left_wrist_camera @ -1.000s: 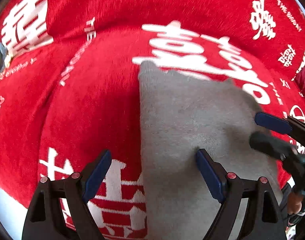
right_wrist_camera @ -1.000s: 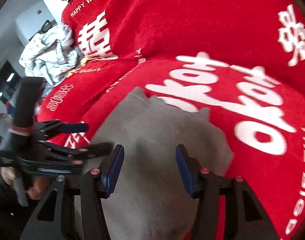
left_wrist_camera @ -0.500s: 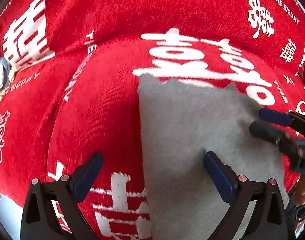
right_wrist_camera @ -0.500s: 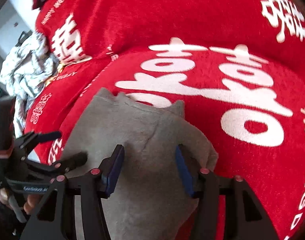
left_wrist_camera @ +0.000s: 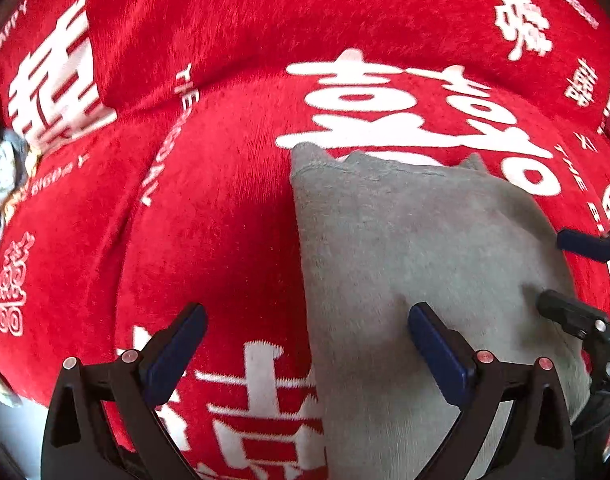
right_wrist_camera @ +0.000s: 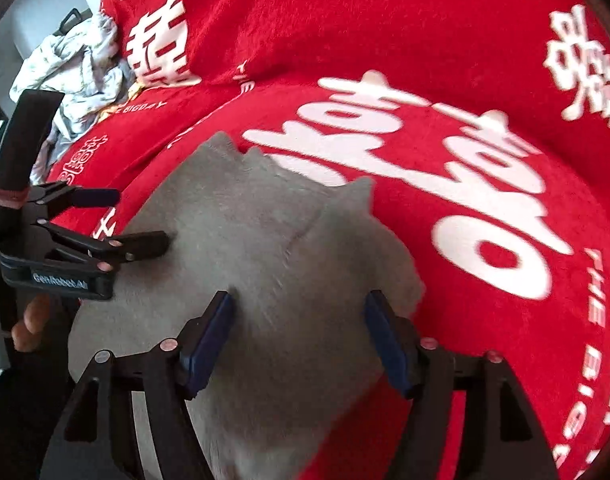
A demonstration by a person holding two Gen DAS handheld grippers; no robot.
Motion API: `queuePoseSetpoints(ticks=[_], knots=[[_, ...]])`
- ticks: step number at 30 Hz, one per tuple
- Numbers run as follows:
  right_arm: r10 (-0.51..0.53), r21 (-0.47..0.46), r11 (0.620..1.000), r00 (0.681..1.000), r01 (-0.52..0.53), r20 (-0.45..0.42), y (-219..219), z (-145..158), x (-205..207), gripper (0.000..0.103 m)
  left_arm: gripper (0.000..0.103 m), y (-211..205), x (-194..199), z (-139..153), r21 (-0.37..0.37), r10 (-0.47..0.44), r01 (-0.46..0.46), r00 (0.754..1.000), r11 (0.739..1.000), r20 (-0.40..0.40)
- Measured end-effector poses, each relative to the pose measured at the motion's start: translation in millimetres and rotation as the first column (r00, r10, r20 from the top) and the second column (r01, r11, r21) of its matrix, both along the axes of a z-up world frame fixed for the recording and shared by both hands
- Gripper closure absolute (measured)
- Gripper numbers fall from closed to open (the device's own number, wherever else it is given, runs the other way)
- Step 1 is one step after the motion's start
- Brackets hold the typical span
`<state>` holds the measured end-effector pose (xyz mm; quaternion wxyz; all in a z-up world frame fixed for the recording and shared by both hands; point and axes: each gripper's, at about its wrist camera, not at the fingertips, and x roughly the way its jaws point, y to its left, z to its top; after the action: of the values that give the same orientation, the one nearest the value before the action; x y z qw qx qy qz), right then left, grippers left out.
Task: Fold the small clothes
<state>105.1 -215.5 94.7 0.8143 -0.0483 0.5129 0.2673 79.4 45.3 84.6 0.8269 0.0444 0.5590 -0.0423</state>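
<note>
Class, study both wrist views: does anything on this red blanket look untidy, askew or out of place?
The grey garment lies roughly folded, but its far edge is uneven, with corners poking up. A crumpled pale cloth sits bunched at the red blanket's far left edge, unfolded. Nothing looks spilled or damaged.

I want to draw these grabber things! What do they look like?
Each gripper, left and right, is a black plastic frame with triangle cut-outs, small pinkish rivets and two jaws lined with dark blue pads. In the right view, the left one has a white label, a tall black handle with a red band, and thin cables.
</note>
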Motion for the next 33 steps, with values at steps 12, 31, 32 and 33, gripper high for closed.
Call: queuePoseSetpoints(ticks=[12,31,32,33], knots=[[0.22,-0.028,0.975,0.973,-0.218,0.071,27.2,-0.2,-56.2,0.031,0.002,-0.8,-21.2,-9.3,-0.005,-0.04,0.04,0.999,0.999,-0.013],[0.386,-0.043,0.923,0.915,-0.383,0.116,44.1,12.7,-127.7,0.031,0.002,-18.0,-99.1,-10.2,0.019,-0.304,0.305,0.952,0.952,-0.033],[0.394,-0.063,0.919,0.914,-0.389,0.097,47.9,1.7,-128.5,0.031,0.002,-14.0,-98.0,-17.0,0.005,-0.297,0.298,0.953,0.955,-0.062],[0.398,-0.084,0.917,0.912,-0.39,0.103,47.9,-5.9,-129.8,0.031,0.002,-10.2,-98.4,-19.9,-0.009,-0.291,0.292,0.954,0.957,-0.073]])
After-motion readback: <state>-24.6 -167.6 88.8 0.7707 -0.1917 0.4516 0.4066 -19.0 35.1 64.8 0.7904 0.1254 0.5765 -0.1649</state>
